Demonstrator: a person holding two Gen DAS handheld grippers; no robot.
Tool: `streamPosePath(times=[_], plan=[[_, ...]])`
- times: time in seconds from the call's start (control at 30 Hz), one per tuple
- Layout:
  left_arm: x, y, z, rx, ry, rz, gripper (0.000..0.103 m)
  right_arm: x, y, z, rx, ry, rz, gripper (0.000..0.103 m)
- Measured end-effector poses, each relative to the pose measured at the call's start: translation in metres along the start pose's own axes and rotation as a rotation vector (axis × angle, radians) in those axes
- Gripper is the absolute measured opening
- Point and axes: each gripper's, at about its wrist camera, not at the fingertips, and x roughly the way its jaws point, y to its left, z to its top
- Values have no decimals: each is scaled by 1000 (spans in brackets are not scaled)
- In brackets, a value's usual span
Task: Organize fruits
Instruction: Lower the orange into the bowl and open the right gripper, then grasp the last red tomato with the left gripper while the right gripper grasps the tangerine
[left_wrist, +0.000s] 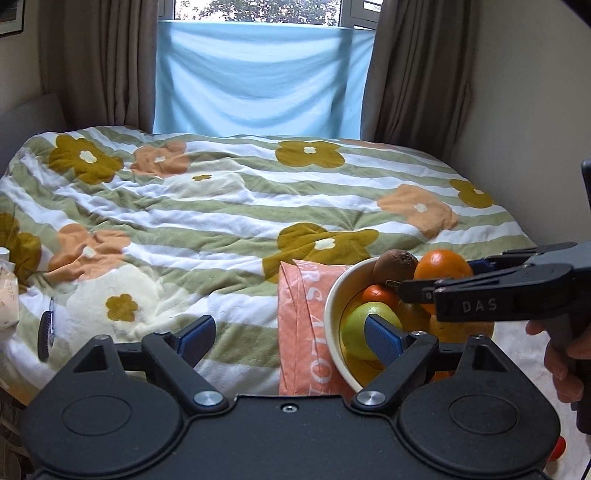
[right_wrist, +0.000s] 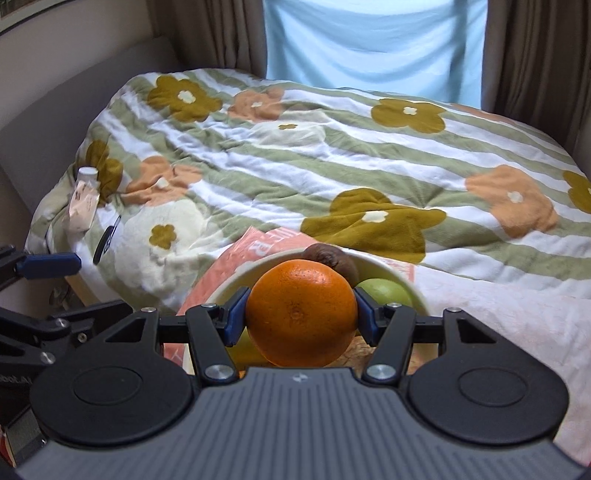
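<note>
Between the two blue pads (right_wrist: 364, 317) of the right tool (right_wrist: 301, 317) sits a big orange (right_wrist: 300, 312). The pads press on both sides of it, so the tool is grasping the orange. The orange is just above the white bowl (right_wrist: 229, 284), close to the other fruit.

Seen from the left wrist, the same orange (left_wrist: 441, 267) is at the top of the pile, with the right tool (left_wrist: 436, 282) reaching in from the right side. A hand (left_wrist: 561, 363) holds that tool's handle.

Behind the orange is a brown kiwi (left_wrist: 394, 266). Lower in the bowl (left_wrist: 334, 314) are a green apple (left_wrist: 356, 326), a small red-orange fruit (left_wrist: 378, 295) and more orange fruit under the tool.

The left tool (left_wrist: 290, 336) is spread wide and grasps nothing. One of its blue pads (left_wrist: 382, 338) is in front of the green apple, over the bowl. The other pad is over the blanket (left_wrist: 221, 206), well apart from the bowl.

The bowl rests on a pink bag with white letters (left_wrist: 303, 332). The bag lies on a bed with a striped blanket with big flowers on it.

Far to the left on the bed are a small white bottle (right_wrist: 85, 199) and a dark comb (left_wrist: 44, 338). Behind the bed hang brown curtains (left_wrist: 96, 62) and a light blue cloth (left_wrist: 258, 77) over the window.
</note>
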Motion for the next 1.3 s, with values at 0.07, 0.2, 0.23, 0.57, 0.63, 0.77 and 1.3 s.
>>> streamPosePath(times=[0.07,0.2,0.23,0.57,0.63,0.77,1.3], plan=[[-1,1,-2,-5,1,7,91,4,2,-4,-7,6,4,74],[-1,3,-6,-10,8,8,91,4,2,-10,-1,2,12,86],[-1,2,-8,-8,10,8,91,2,3,-10,-3,-9,10,97],[-12,-5,-6,-16,-1,-6,91,-30,0,-12,-5,-75,-33,102],[-16,-8,-6,-15,-9,-9,91,-39,-3,-12,0,-79,-40,102],[-27,-15,-4,-12,-25,-11,91,-59,-8,-15,22,-93,-51,102],[-104,-77,-14,-25,-137,76,91,-169,-49,-48,40,-170,-64,102]])
